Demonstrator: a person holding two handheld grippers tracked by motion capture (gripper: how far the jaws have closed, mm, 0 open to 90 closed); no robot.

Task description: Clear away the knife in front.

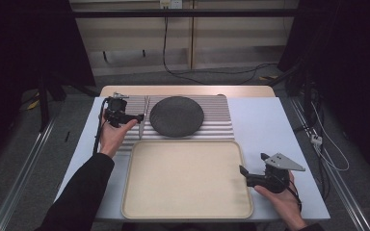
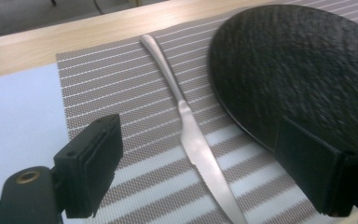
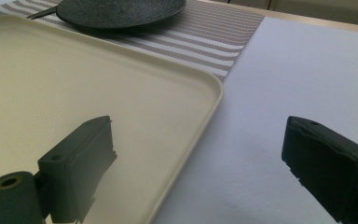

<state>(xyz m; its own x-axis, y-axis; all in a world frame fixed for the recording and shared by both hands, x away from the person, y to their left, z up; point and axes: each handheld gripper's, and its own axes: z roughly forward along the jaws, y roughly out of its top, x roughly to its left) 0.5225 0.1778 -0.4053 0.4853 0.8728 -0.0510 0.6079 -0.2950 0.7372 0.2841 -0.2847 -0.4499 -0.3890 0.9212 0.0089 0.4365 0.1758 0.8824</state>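
A: Left tongs, high view: at the left edge of the striped placemat, pointing toward the knife. The person's left hand carries them from below.

B: Confirmed in the left gripper view. Jaws stand apart, one on each side of the frame. The knife lies flat on the placemat in the gap between them, blade end near the camera, handle running away toward the wooden edge of the desk. Neither pad touches it.

A: Plate?

B: Dark round plate just beside the knife, on the same placemat. Whether the blade touches its rim, cannot tell. The far jaw overlaps the plate's near edge in that view.

A: High view agrees: plate sits mid-mat, knife along its left side.

B: Right tongs: low at the right of the cream tray, held in the right hand, grey three-cornered plate on top.

A: Right gripper view: jaws wide apart, nothing between the pads. One jaw hangs over the tray, the other over the pale desk. The tray's rounded corner runs between them.

B: Tray itself is bare, set on the desk directly in front of the placemat, their edges meeting.

A: Cable trails from the left tongs down along the wrist.
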